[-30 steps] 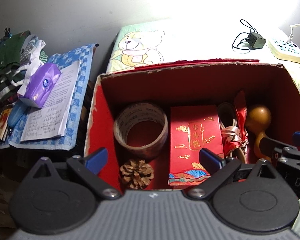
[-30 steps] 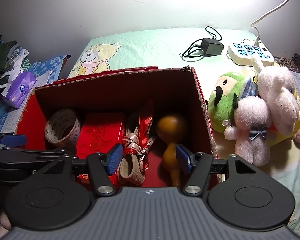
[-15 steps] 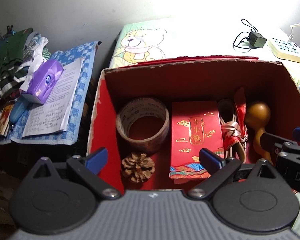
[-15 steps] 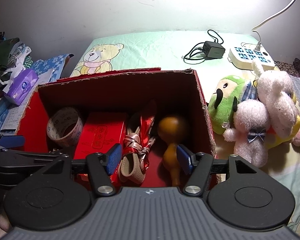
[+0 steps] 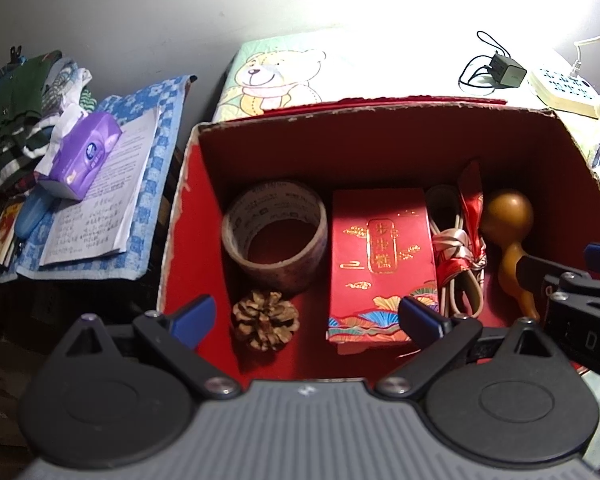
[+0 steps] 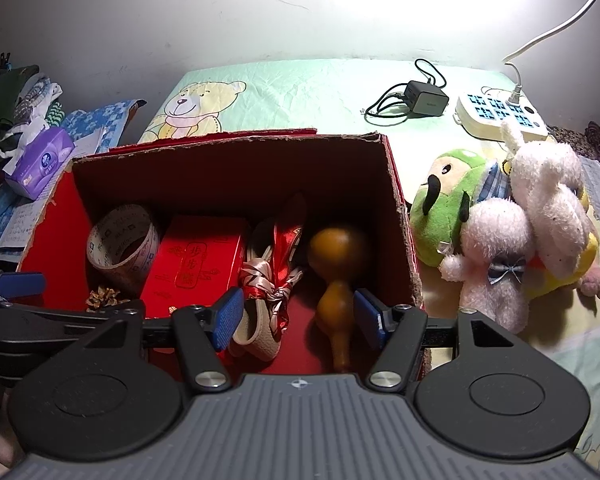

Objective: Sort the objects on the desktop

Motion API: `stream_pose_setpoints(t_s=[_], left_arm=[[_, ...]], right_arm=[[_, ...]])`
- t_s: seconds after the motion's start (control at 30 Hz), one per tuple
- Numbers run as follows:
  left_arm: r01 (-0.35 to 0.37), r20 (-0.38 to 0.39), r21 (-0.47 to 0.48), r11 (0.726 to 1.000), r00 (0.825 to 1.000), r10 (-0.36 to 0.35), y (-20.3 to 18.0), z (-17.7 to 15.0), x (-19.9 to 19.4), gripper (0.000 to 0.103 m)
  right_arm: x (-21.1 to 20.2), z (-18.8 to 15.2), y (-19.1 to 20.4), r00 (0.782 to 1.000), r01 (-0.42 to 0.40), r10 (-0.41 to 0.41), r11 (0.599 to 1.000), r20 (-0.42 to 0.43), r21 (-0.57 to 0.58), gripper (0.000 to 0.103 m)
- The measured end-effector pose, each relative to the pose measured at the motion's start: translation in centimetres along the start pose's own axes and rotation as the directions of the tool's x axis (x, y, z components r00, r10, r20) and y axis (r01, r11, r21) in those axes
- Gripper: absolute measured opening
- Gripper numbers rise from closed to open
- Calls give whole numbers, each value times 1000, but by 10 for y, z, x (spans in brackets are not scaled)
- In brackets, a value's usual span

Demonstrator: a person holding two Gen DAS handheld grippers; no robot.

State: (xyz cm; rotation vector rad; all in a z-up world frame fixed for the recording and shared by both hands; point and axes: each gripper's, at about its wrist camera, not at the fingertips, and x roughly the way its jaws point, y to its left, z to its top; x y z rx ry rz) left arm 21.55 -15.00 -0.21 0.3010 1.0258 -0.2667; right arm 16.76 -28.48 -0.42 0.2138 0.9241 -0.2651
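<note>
An open red cardboard box (image 5: pixel 180 216) (image 6: pixel 400 216) holds a roll of tape (image 5: pixel 274 236) (image 6: pixel 122 242), a pine cone (image 5: pixel 266 320) (image 6: pixel 102 296), a red gift packet (image 5: pixel 382 264) (image 6: pixel 198 258), a ribbon-tied bundle (image 5: pixel 460 256) (image 6: pixel 270 284) and a brown gourd (image 5: pixel 508 220) (image 6: pixel 336 252). My left gripper (image 5: pixel 306 316) is open and empty above the box's near left part. My right gripper (image 6: pixel 298 316) is open and empty above the near right part, by the gourd's neck.
Plush toys (image 6: pixel 520 216) lie right of the box on the bear-print cloth (image 6: pixel 300 88). A charger (image 6: pixel 426 98) and power strip (image 6: pixel 500 116) sit behind. A purple tissue pack (image 5: pixel 80 154), papers (image 5: pixel 100 208) and clothes (image 5: pixel 12 120) lie left.
Both grippers have drawn back and up a little from the box, so it sits lower and smaller in view. Both stay open. The box contents have not moved.
</note>
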Motion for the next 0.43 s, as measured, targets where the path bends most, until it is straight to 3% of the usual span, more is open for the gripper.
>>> stream_pose_setpoints(t_s=[0.27,0.43], left_arm=[[29,-1,-21,999,1000,-29,4,-4,-2,93],[9,36,-28,1000,999,-8,8,-5,-9,90]], right_arm=[[-2,-4,-1,1000,-4,4,1000,6,-3,64],[-5,-4,2,1000,-12,12,1000,23,4,64]])
